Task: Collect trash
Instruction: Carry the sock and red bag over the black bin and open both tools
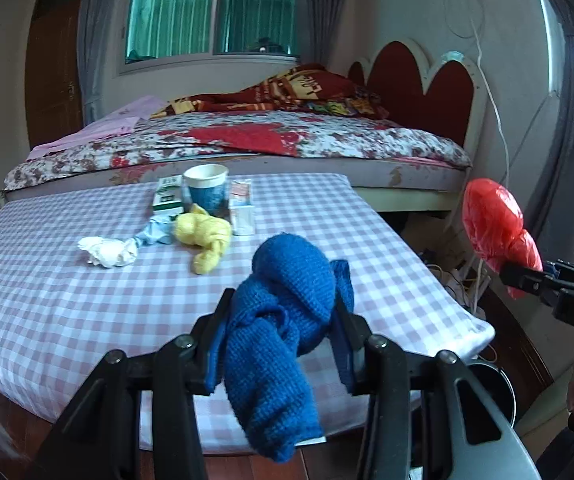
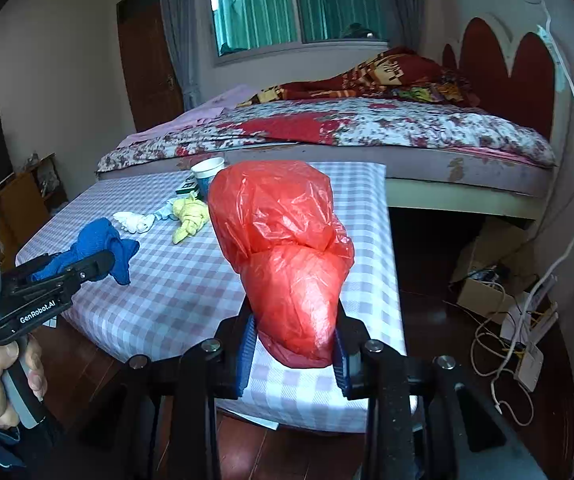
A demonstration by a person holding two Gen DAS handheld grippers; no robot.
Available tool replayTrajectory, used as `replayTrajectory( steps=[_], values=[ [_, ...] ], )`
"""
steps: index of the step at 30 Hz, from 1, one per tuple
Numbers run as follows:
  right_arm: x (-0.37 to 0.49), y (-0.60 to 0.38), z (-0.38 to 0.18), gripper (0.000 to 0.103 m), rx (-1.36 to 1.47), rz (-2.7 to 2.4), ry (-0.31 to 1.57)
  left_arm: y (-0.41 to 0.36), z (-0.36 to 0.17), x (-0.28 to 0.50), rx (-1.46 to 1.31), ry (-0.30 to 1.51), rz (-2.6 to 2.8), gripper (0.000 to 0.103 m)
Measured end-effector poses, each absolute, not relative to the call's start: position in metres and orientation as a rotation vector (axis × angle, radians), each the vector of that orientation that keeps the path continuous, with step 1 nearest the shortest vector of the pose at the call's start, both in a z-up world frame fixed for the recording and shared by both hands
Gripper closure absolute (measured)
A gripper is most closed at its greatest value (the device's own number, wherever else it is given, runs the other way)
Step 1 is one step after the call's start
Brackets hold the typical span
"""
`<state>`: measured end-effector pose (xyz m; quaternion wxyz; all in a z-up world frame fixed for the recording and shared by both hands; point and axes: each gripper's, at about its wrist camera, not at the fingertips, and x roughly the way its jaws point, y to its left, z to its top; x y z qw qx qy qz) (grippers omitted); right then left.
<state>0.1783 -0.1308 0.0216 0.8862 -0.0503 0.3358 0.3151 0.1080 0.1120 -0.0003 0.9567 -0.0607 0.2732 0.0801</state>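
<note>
My left gripper (image 1: 283, 308) is shut on a knotted blue knitted cloth (image 1: 287, 280), held above the near edge of the checked table (image 1: 67, 312). The right wrist view shows the left gripper (image 2: 87, 266) and the blue cloth (image 2: 99, 242) from the side. Off the table's right side, my right gripper (image 2: 295, 332) is shut on a puffy red plastic bag (image 2: 283, 240); the left wrist view has that bag (image 1: 491, 220) at its right edge. On the table lie a crumpled white tissue (image 1: 107, 252), a yellow knotted cloth (image 1: 205, 240) and a paper cup (image 1: 206, 190).
Two small boxes (image 1: 168, 198) (image 1: 242, 208) flank the cup. A bed (image 1: 247, 140) runs behind the table. Cables and a power strip (image 2: 527, 356) lie on the wooden floor at the right, near a cardboard box (image 2: 483, 288). A dark round container (image 1: 491, 392) stands below the table's near right corner.
</note>
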Motion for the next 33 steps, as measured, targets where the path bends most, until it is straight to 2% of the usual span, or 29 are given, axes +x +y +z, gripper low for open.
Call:
replayTrajectory(
  steps=[17, 33],
  values=[
    [0.149, -0.236, 0.008, 0.069, -0.046, 0.472, 0.712, 0.019, -0.014, 0.112, -0.085, 0.592, -0.004, 0.058],
    [0.121, -0.321, -0.037, 0.069, 0.002, 0.327, 0.832, -0.091, -0.04, 0.114, -0.018, 0.669, -0.246, 0.058]
  ],
)
